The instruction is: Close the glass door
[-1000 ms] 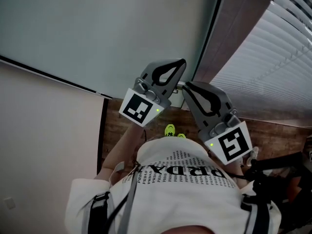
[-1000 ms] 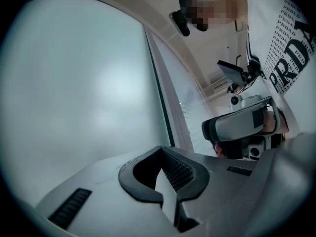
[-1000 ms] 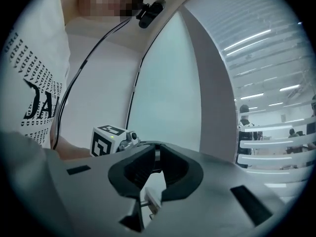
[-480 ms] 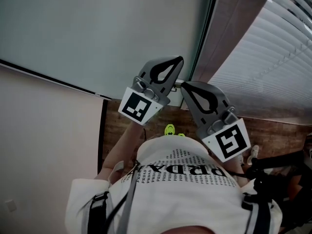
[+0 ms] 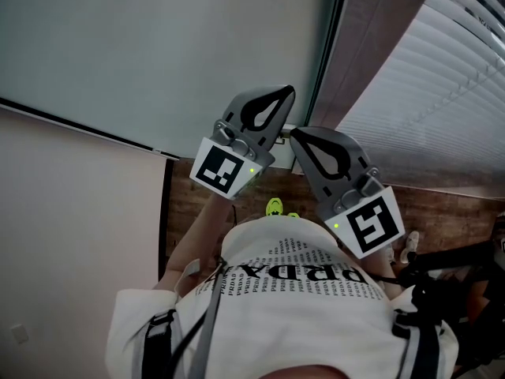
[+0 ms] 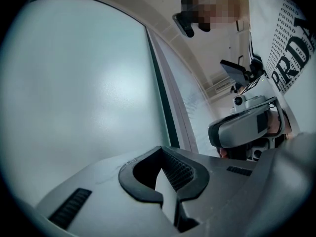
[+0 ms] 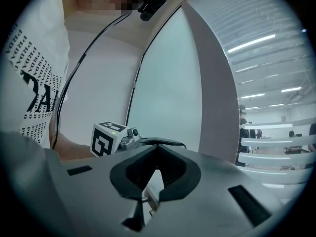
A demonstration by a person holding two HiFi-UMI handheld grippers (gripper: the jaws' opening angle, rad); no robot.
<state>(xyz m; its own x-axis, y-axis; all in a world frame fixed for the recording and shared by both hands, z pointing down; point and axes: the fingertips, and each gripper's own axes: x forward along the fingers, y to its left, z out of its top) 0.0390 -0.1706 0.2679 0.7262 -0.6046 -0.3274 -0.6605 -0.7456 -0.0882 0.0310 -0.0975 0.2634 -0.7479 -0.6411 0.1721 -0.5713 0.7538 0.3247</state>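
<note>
The frosted glass door [image 5: 158, 46] fills the upper left, and its dark edge strip [image 5: 330, 61] runs beside a brown frame post [image 5: 379, 46]. My left gripper [image 5: 286, 93] points at that edge with its jaws together; in its own view [image 6: 163, 177] only a thin pale sliver shows between them. Just below and to the right, my right gripper [image 5: 296, 136] is shut too. A narrow pale strip [image 7: 149, 194] sits in its jaw gap, and I cannot tell what it is. A small pale fitting [image 5: 287, 144] shows between the two grippers.
White slatted blinds [image 5: 450, 109] hang to the right of the post. A white wall [image 5: 71, 212] stands at the left, above a wooden floor [image 5: 442, 212]. Black equipment [image 5: 458, 267] lies low at the right. My own torso and yellow-green shoes [image 5: 274, 209] are below the grippers.
</note>
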